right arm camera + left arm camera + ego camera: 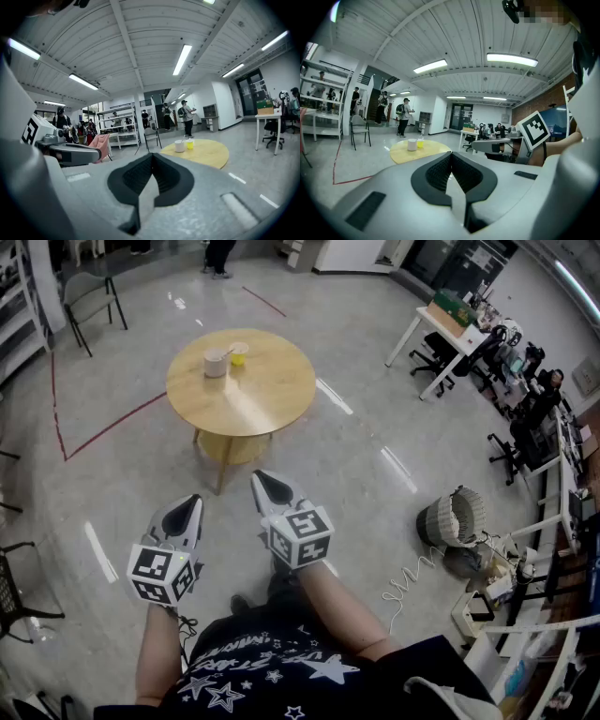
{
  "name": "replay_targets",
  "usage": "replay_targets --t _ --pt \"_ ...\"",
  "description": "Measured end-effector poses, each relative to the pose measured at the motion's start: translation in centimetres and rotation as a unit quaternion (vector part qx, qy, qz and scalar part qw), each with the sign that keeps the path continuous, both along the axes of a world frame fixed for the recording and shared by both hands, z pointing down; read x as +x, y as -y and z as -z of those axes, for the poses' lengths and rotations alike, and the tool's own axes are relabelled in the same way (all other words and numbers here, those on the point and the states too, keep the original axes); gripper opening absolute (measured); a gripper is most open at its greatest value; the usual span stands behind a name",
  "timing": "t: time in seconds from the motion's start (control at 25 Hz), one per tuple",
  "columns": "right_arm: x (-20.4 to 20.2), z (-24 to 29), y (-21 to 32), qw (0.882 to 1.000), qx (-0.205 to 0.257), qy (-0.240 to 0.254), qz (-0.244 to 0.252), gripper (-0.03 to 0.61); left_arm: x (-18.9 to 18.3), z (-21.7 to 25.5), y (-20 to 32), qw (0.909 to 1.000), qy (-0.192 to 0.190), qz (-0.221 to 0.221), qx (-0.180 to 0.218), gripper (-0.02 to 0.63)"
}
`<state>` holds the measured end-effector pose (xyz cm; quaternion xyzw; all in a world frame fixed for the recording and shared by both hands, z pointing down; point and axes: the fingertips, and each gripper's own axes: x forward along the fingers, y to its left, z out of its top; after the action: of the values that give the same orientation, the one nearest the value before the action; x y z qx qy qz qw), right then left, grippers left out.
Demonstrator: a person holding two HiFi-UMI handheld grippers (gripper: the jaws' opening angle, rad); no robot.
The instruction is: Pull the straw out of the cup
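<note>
The white cup (216, 362) sat on the round wooden table (267, 395) in the upper middle of the head view, near the table's far left edge, with a small yellow cup (239, 353) just beside it on the right. The straw was too small for us to make out from there, honestly. Both gripper views showed the same two cups way off past the jaw tips.

We had both grippers down in the lower middle of the frame, well apart from the table, over bare shiny floor (375, 427). The left gripper (194, 501) and the right gripper (261, 478) were side by side, noses pointing up the frame toward the table, marker cubes facing the camera. Both claws were pinched closed, ribbed pads meeting, nothing between them. Our bare forearms, left (157, 652) and right (333, 601), reached forward from the bottom edge, the right a bit further out.

A dark chair (92, 292) stood at the upper left, and a wicker basket (453, 517) lay at the right.
</note>
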<state>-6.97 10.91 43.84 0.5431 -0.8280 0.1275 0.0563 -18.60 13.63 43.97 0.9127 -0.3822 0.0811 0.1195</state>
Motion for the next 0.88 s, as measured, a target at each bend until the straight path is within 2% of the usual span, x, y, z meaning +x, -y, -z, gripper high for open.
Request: replay_targets --t 0.2,0.56,0.88 --pt "-0.3 -0.4 -1.2 1.0 0.0 -0.002 -0.002 0.0 0.2 -0.3 -0.8 1.0 -0.001 -0.006 0.002 0.006" --pt "-1.8 -0.3 -2.5 1.0 0.005 -0.028 0.007 0.0 -2.0 -0.8 -1.4 0.9998 -0.017 0.009 -0.011 0.008" --pt "0.1 -0.6 -2.5 0.999 0.006 -0.042 0.002 0.0 -1.9 -1.1 -1.0 0.9997 -0.014 0.01 -0.018 0.006"
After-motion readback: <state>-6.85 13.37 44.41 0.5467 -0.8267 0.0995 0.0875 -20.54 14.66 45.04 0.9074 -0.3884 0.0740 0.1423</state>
